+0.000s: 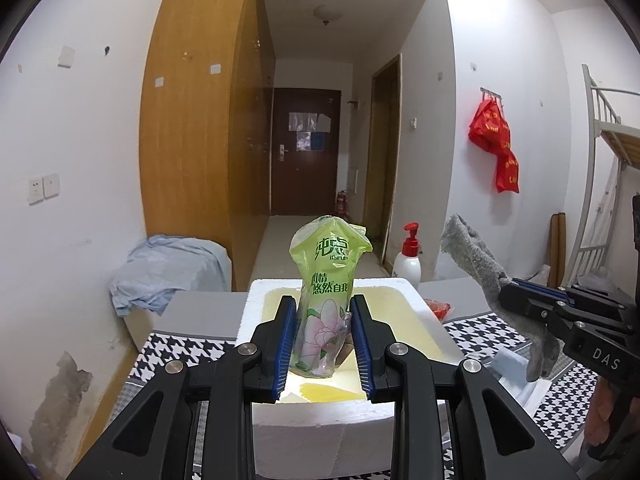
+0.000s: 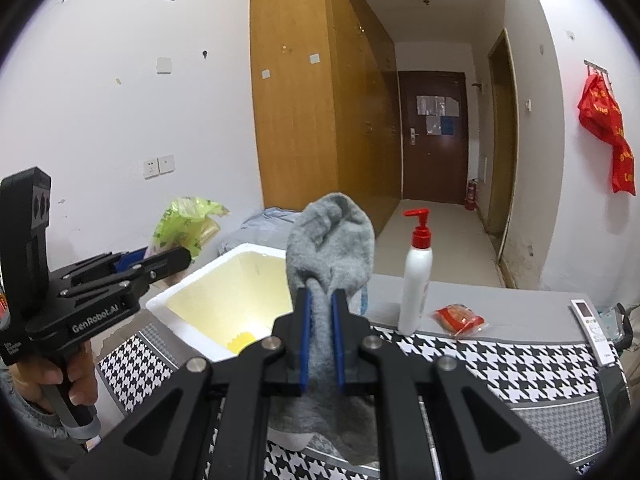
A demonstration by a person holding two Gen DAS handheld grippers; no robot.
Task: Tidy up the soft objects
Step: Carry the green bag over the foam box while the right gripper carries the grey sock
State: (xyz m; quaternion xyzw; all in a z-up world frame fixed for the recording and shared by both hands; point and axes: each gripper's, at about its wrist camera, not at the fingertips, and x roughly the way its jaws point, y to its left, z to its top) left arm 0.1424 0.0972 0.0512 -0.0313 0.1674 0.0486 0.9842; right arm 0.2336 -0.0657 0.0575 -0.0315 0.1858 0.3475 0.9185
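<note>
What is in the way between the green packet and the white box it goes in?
Nothing that I can see. The left gripper holds the green packet right above the open white foam box. The box's mouth is clear. The grey sock, held in the right gripper, is off to the side.

Foam box (image 1: pixel 256 304) open-topped — pump bottle (image 2: pixel 416 276) beside
</note>
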